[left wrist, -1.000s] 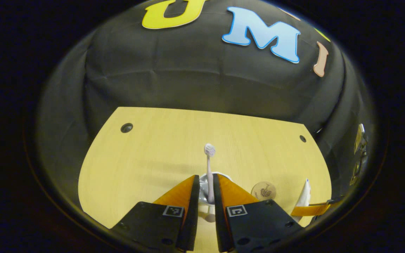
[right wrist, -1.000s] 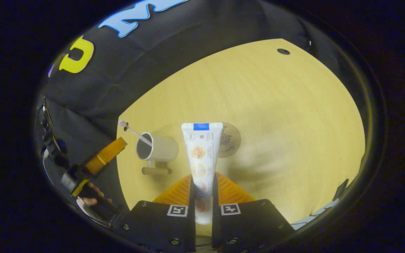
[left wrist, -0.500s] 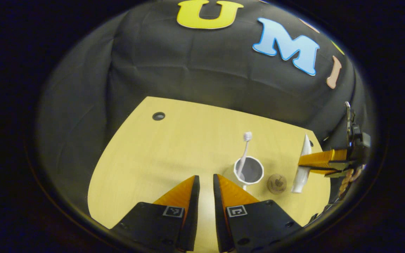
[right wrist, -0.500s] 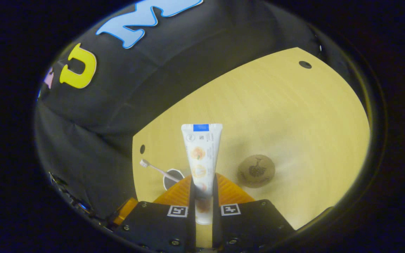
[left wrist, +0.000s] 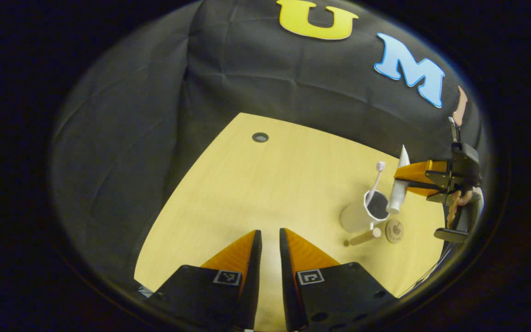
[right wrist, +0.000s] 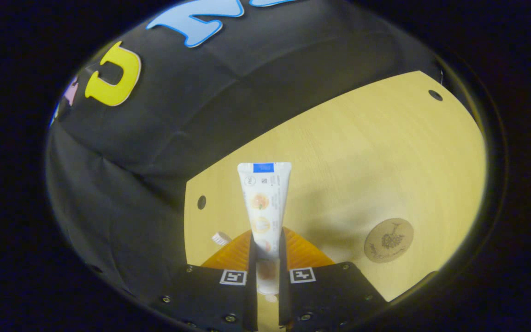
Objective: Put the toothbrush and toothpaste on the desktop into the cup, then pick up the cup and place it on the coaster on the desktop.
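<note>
In the left gripper view a white cup (left wrist: 355, 216) with a wooden handle stands at the table's right side, a pink toothbrush (left wrist: 376, 177) leaning in it. My right gripper (left wrist: 404, 177) is shut on the white toothpaste tube (left wrist: 395, 197), cap end down just over the cup's mouth. The round wooden coaster (left wrist: 393, 230) lies beside the cup. My left gripper (left wrist: 270, 240) hangs well left of the cup, fingers a narrow gap apart with nothing between. In the right gripper view my right gripper (right wrist: 267, 240) clamps the toothpaste (right wrist: 265, 203); the toothbrush head (right wrist: 221, 238) peeks out left and the coaster (right wrist: 389, 240) lies right.
The light wooden table (left wrist: 270, 184) has a round cable hole (left wrist: 260, 137) near its far left corner and another hole (right wrist: 435, 95) at the far right. A hand (left wrist: 454, 207) holds the right gripper past the table's right edge. Black cloth walls close in behind.
My left gripper let go of the toothbrush, which now stands in the cup, and drew away to the left. My right gripper carried the toothpaste over to just above the cup.
</note>
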`<state>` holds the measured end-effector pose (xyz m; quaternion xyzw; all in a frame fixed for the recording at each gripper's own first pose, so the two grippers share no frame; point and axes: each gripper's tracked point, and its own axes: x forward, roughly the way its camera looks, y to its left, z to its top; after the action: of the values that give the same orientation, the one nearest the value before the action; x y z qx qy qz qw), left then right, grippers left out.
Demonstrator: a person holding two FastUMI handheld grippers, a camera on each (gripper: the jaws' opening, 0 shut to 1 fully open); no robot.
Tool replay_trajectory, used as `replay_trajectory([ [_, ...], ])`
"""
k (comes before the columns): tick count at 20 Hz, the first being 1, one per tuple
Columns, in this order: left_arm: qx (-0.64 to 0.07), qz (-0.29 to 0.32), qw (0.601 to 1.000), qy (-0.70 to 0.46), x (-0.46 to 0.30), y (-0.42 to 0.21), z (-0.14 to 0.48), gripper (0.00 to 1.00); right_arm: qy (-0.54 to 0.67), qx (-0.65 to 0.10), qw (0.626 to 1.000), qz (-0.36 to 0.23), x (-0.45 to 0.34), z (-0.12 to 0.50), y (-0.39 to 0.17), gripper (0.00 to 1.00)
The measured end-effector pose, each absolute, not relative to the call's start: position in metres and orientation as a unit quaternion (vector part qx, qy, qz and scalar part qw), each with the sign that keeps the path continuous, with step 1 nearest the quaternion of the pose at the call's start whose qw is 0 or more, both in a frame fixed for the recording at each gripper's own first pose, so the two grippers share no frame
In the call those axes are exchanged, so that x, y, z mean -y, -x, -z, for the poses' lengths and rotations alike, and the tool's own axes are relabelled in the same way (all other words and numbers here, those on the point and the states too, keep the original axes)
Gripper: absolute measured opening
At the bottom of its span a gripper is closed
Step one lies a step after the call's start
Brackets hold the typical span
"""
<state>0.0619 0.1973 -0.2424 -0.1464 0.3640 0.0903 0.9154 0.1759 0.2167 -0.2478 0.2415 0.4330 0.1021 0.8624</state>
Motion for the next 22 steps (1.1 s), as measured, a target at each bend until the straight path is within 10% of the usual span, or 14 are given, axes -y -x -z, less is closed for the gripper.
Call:
replay_trajectory([
  [14, -0.376, -0.059, 0.911, 0.156, -0.177, -0.068, 0.244, 0.3, -0.033, -0.25, 0.955, -0.154, -0.236, 0.26, -0.171, 0.19],
  [20, -0.375, -0.04, 0.914, 0.151, -0.146, -0.097, 0.239, 0.41, -0.013, -0.26, 0.95, -0.175, -0.238, 0.269, -0.15, 0.35],
  [22, -0.376, -0.034, 0.913, 0.152, -0.138, -0.105, 0.241, 0.43, -0.012, -0.264, 0.948, -0.177, -0.236, 0.268, -0.141, 0.74],
])
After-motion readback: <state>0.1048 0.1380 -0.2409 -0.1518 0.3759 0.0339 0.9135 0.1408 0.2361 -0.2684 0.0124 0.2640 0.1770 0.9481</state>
